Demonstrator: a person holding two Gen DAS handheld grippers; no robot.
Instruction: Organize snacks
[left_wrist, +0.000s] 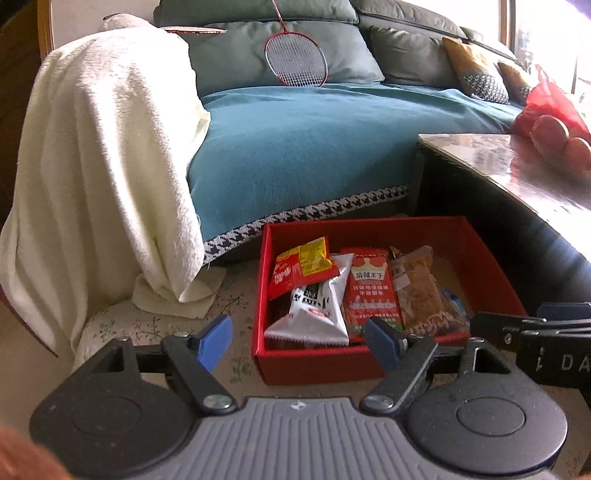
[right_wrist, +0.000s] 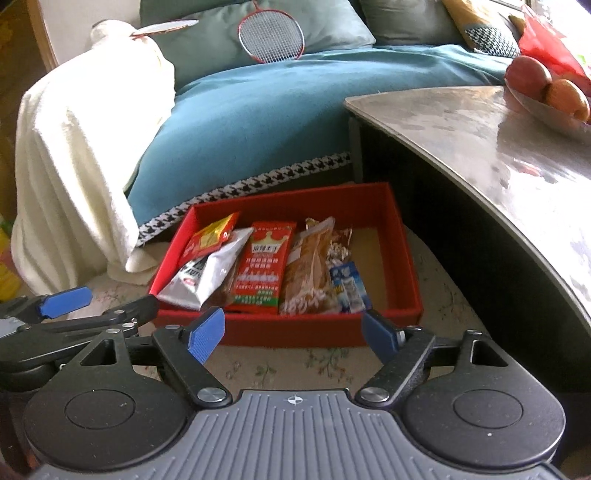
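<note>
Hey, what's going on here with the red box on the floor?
A person holds a two-finger gripper in each hand, sorting snacks. The red box sits on the floral rug beside the sofa and table, holding several snack packets, among them a white packet, a red packet and a clear brown-filled one. The left gripper and right gripper hover at the box's near edge, jaws open and empty.

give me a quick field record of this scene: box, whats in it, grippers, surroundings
container: red box on the floral floor covering, beside the sofa
contents: white packet, red and yellow packet, red packet, brown snack bag, small blue packet
left gripper: open, empty
right gripper: open, empty
nearby: table with fruit bowl; badminton racket on sofa
</note>
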